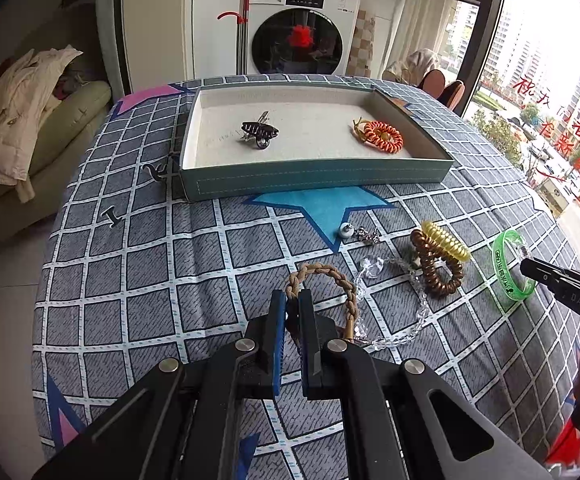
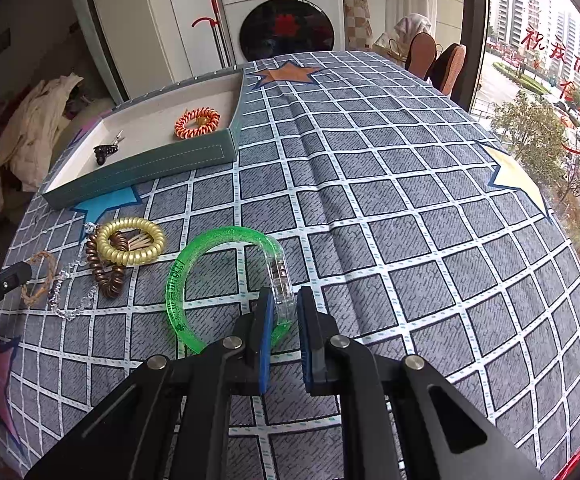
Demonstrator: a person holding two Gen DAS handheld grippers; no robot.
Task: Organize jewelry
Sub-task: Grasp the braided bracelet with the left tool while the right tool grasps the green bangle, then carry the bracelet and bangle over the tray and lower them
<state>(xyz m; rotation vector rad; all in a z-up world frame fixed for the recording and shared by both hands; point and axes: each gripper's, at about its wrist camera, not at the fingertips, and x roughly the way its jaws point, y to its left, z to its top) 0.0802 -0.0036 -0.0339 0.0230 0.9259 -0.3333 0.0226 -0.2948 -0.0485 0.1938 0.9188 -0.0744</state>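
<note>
A teal tray [image 1: 314,174] holds a black hair claw [image 1: 258,131] and an orange coil hair tie [image 1: 383,136]. On the cloth lie a braided brown bracelet [image 1: 326,276], a clear bead bracelet [image 1: 410,316], a brown coil tie [image 1: 436,270], a gold coil tie [image 1: 446,240] and a green bangle [image 1: 510,268]. My left gripper [image 1: 293,300] is shut on the braided bracelet's near left side. My right gripper [image 2: 283,300] straddles the green bangle's [image 2: 177,280] clear clasp [image 2: 281,280], with a gap still showing beside the fingers.
Small silver earrings and a pearl bead [image 1: 346,231] lie near the blue star. The table carries a grey checked cloth [image 2: 390,220]. Chairs [image 2: 434,56] stand at the far right, a sofa with clothes [image 1: 29,120] at the left, a washing machine [image 1: 298,28] behind.
</note>
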